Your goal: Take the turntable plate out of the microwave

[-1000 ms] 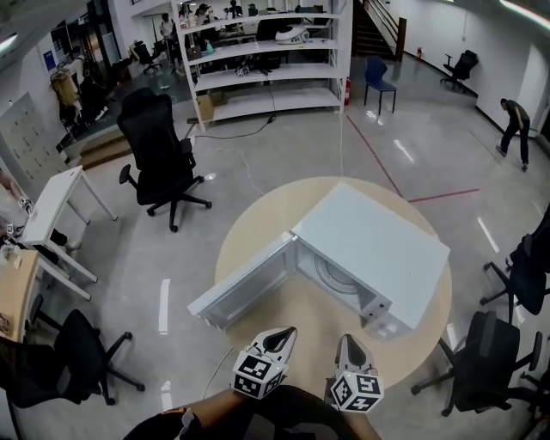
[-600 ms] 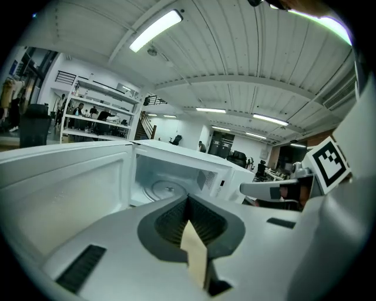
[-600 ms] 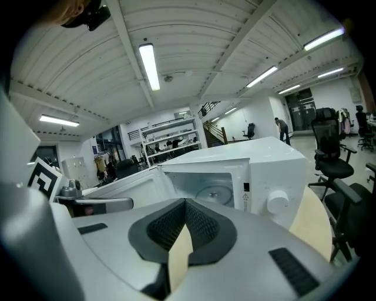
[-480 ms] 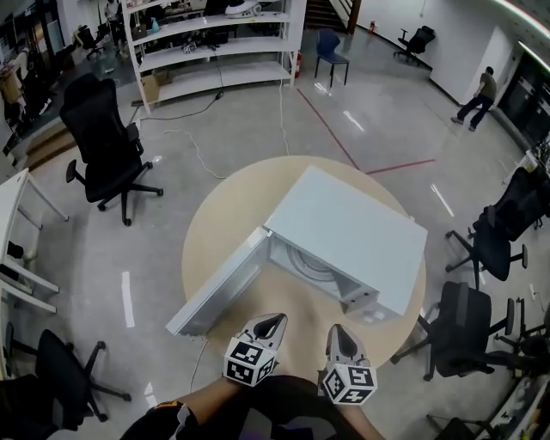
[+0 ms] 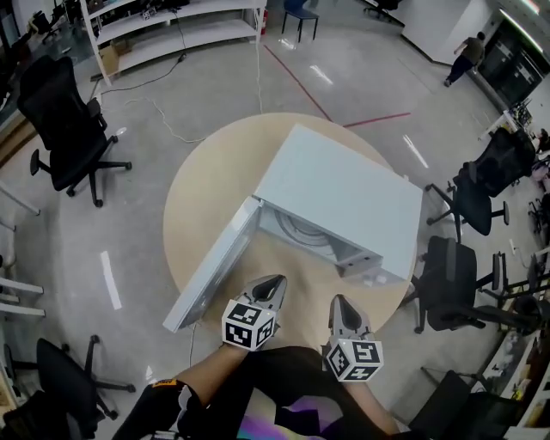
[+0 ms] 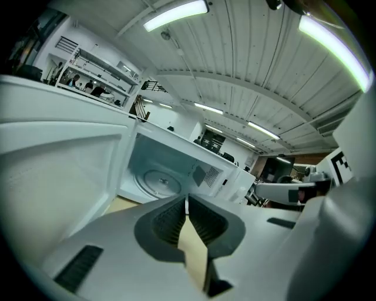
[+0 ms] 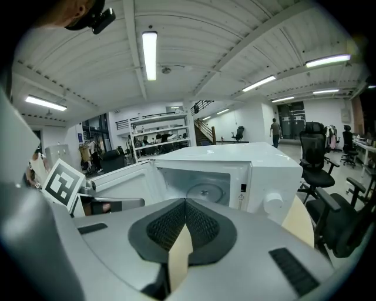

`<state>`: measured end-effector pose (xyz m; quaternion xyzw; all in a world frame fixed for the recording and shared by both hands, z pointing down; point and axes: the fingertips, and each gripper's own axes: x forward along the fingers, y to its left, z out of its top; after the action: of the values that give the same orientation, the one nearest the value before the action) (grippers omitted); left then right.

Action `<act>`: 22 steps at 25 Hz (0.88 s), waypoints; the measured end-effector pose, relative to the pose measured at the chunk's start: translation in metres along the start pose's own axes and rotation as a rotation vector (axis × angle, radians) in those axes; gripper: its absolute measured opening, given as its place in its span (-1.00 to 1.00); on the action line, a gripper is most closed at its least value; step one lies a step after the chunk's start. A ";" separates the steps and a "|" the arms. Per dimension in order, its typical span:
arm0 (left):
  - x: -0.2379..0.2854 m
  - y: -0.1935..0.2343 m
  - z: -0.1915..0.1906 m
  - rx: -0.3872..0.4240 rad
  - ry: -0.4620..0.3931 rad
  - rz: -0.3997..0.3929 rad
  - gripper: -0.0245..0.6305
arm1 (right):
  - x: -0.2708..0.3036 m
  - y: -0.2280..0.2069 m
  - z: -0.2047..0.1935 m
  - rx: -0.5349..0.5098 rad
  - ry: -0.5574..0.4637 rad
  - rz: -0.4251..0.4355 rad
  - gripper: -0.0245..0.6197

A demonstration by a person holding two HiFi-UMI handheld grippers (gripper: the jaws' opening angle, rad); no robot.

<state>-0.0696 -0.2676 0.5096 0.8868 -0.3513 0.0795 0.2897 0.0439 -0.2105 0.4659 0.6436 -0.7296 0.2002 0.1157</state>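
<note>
Both pairs of jaws are pressed together with nothing between them. The left gripper (image 6: 187, 201) and the right gripper (image 7: 185, 203) sit side by side at 6 o'clock of the round wooden table (image 5: 196, 180), short of the microwave (image 5: 344, 193). The plate (image 7: 204, 192) lies flat on the oven's bottom, inside the cavity that faces the grippers. The door (image 5: 209, 265) stands wide open toward 8 o'clock. Black office chairs (image 5: 67, 129) stand at 10 and 3 o'clock on the glossy grey floor (image 5: 361, 77). Shelves (image 5: 172, 21) line the far side at 11.
</note>
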 end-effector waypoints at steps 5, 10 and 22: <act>0.019 0.021 -0.002 -0.085 0.024 -0.002 -0.78 | 0.001 0.001 -0.003 -0.002 0.011 -0.014 -0.87; 0.051 0.038 -0.005 -0.190 0.048 0.003 -0.66 | 0.015 -0.011 -0.008 0.019 0.030 -0.002 -0.87; 0.132 0.082 -0.016 -0.419 0.082 0.079 -0.48 | 0.041 -0.038 -0.012 0.012 0.087 0.051 -0.87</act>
<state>-0.0261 -0.3825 0.6056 0.7886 -0.3826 0.0521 0.4785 0.0743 -0.2448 0.4998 0.6161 -0.7388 0.2355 0.1383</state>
